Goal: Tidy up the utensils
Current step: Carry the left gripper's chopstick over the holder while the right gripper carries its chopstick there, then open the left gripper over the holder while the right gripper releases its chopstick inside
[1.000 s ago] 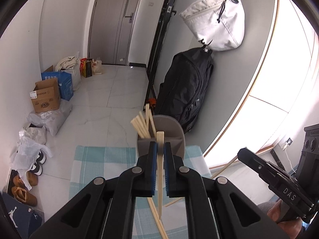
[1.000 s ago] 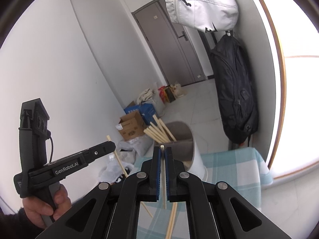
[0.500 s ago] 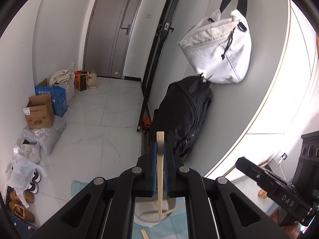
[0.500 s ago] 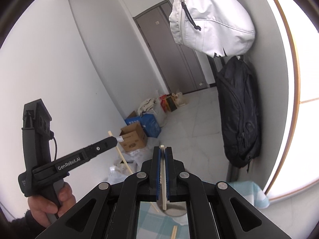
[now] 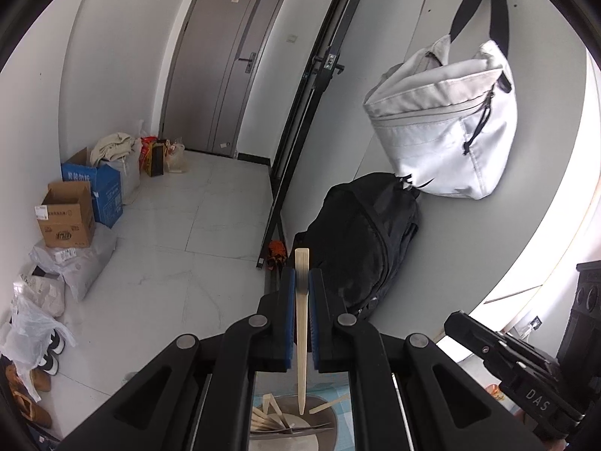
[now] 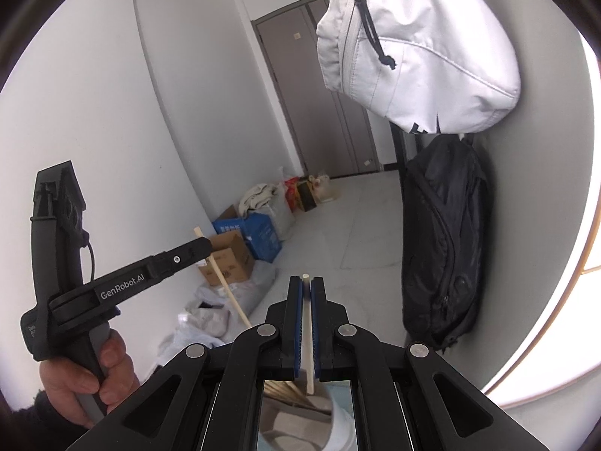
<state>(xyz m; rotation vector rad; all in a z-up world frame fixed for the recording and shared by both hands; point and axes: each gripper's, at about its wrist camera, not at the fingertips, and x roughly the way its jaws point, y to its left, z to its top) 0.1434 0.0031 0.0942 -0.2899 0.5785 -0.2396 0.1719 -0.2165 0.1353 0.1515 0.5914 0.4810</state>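
Observation:
My left gripper point(image 5: 301, 274) is shut on a pale wooden chopstick point(image 5: 301, 338) that hangs point-down over the grey and white utensil holder point(image 5: 300, 441). Several chopsticks point(image 5: 268, 419) lean inside the holder. My right gripper point(image 6: 306, 282) is shut on a second chopstick point(image 6: 308, 338), also above the holder point(image 6: 343, 428). In the right wrist view the left gripper point(image 6: 203, 246) shows at the left, with its chopstick point(image 6: 227, 289) slanting down. In the left wrist view the right gripper point(image 5: 450, 319) shows at the lower right.
A blue checked cloth point(image 5: 340, 398) lies under the holder. A white bag point(image 5: 443, 131) hangs on the wall above a black backpack point(image 5: 368, 240). Cardboard boxes point(image 5: 67, 218), plastic bags and shoes line the floor at left. A grey door point(image 5: 221, 64) stands at the back.
Both grippers have risen with their chopsticks. The holder and cloth have slid down to the bottom edge of both views, and the hanging bags have come lower into view.

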